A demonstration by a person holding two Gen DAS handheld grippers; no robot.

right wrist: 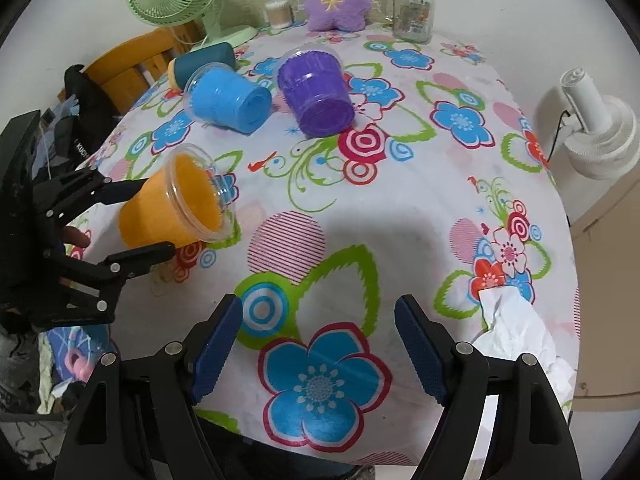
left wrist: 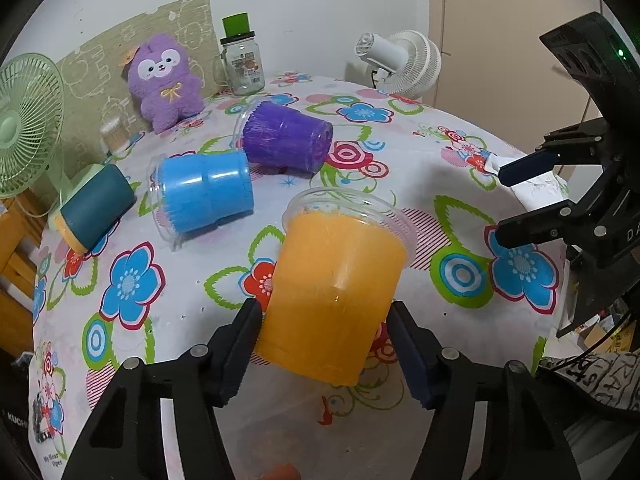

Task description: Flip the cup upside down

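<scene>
Orange cup inside clear plastic cup, tilted on its side, rim pointing away over the floral tablecloth

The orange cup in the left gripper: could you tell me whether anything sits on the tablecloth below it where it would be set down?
Nothing visible does. The orange cup is tilted between the left gripper fingers over bare tablecloth. The blue cup and purple cup lie farther back.

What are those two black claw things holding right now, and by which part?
The left hand-held gripper clamps the orange plastic cup across its lower body, near the base. The right hand-held gripper is open and holds nothing.
</scene>
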